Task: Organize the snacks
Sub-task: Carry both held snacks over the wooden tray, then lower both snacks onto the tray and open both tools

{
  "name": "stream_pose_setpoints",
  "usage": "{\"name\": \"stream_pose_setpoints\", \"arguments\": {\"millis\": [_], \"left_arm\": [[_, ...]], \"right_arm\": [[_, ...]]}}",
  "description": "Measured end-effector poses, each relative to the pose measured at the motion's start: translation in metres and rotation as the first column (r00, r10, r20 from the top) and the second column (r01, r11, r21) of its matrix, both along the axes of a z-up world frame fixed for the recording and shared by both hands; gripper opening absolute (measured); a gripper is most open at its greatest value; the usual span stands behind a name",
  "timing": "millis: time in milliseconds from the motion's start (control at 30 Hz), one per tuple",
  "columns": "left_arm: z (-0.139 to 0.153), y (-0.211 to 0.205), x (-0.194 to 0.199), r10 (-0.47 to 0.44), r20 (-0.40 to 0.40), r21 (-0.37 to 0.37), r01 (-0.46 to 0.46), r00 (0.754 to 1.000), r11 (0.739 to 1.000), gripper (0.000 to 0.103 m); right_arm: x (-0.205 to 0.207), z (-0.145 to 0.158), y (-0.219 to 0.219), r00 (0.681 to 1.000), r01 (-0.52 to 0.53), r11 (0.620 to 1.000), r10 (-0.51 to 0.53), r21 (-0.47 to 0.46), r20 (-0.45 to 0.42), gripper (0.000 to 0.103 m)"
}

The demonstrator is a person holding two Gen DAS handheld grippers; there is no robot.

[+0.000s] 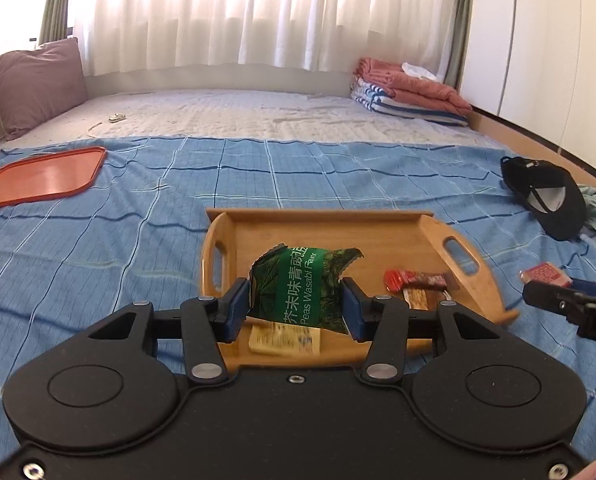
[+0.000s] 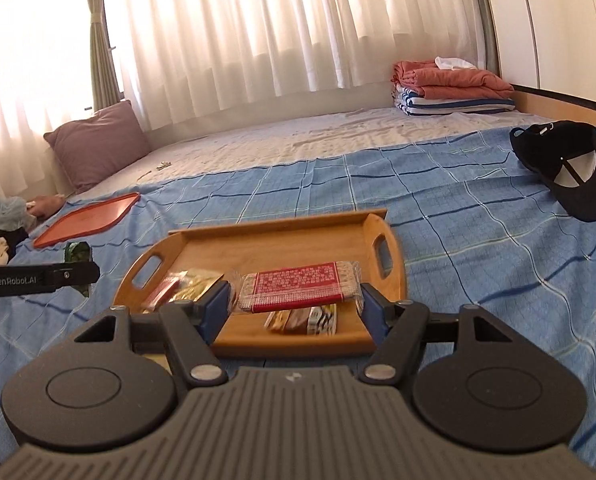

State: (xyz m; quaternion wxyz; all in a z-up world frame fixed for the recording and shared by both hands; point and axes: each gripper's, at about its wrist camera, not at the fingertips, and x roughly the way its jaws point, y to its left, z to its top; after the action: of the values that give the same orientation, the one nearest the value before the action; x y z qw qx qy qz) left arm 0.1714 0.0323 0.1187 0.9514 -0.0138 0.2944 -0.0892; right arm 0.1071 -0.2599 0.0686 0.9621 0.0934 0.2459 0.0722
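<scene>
A wooden tray (image 1: 338, 232) with handles lies on the blue checked bedspread; it also shows in the right wrist view (image 2: 258, 248). My left gripper (image 1: 296, 308) is shut on a green wasabi peas packet (image 1: 302, 288) held above the tray's near left part. My right gripper (image 2: 296, 300) is shut on a red-labelled clear snack pack (image 2: 298, 286) above the tray's near edge. Small snack packets lie in the tray: a red one (image 1: 414, 280), a yellow one (image 1: 284, 338), a brown one (image 2: 302, 320) and a gold one (image 2: 194, 286).
An orange plastic tray (image 1: 42, 178) lies at the far left. A black cap (image 1: 550, 196) lies at the right. Folded blankets (image 1: 410, 92) and a purple pillow (image 1: 34, 84) sit at the back. The right gripper's body (image 1: 574, 304) shows beside the tray.
</scene>
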Motion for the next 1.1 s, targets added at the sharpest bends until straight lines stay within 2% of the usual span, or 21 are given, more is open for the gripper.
{"name": "stream_pose_setpoints", "arguments": {"millis": [233, 500, 600, 800, 1100], "left_arm": [[-0.002, -0.002, 0.073, -0.013, -0.074, -0.013, 0.012, 0.997, 1.0, 0.047], [-0.041, -0.002, 0.142, 0.033, -0.211, -0.03, -0.04, 0.977, 0.999, 0.047], [-0.054, -0.004, 0.159, 0.04, -0.237, -0.015, -0.045, 0.971, 0.999, 0.047], [-0.07, -0.007, 0.182, 0.062, -0.266, 0.037, -0.054, 0.962, 0.998, 0.047], [-0.082, -0.007, 0.195, 0.071, -0.283, 0.044, -0.061, 0.956, 0.997, 0.047]], "right_arm": [[0.07, 0.002, -0.01, 0.995, -0.026, 0.999, 0.029, 0.025, -0.1, 0.07], [0.137, -0.02, -0.014, 0.973, -0.002, 0.998, 0.015, 0.056, -0.232, 0.07], [0.153, -0.03, -0.014, 0.962, 0.007, 0.997, 0.014, 0.077, -0.273, 0.07], [0.175, -0.047, -0.005, 0.948, 0.007, 0.999, 0.008, 0.046, -0.32, 0.07], [0.189, -0.066, 0.005, 0.934, 0.006, 0.999, 0.008, 0.04, -0.357, 0.071]]}}
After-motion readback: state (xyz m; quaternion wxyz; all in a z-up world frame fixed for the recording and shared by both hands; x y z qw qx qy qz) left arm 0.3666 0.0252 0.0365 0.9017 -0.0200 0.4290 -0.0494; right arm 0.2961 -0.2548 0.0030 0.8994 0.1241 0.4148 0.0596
